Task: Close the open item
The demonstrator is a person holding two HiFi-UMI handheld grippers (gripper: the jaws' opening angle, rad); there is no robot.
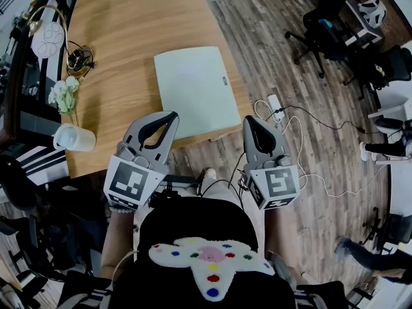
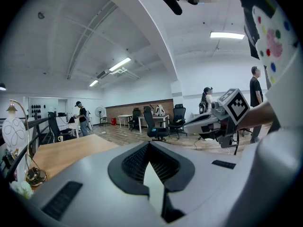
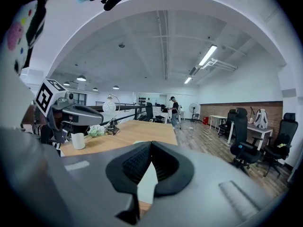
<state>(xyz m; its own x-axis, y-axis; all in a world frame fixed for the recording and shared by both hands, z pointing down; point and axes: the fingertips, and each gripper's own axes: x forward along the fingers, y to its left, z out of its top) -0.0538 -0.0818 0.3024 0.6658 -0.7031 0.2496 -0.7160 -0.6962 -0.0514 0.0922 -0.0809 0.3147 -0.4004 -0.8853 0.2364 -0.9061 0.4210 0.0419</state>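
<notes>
A white laptop (image 1: 193, 92) lies with its lid down flat on the wooden table (image 1: 129, 31), near the front edge. My left gripper (image 1: 170, 116) is shut and empty, held near my body with its tip over the laptop's near left corner. To its right, my right gripper (image 1: 252, 120) is also shut and empty, off the table's edge beside the laptop's near right corner. In the left gripper view the jaws (image 2: 150, 145) meet, and the right gripper (image 2: 218, 119) shows beyond them. In the right gripper view the jaws (image 3: 150, 145) meet, with the left gripper (image 3: 61, 112) at the left.
A white cup (image 1: 76, 138), white flowers (image 1: 64, 94) and a round lamp (image 1: 48, 37) stand along the table's left side. A power strip with cables (image 1: 275, 105) lies on the wood floor at the right. Office chairs (image 1: 322, 24) stand further back. People stand in the background.
</notes>
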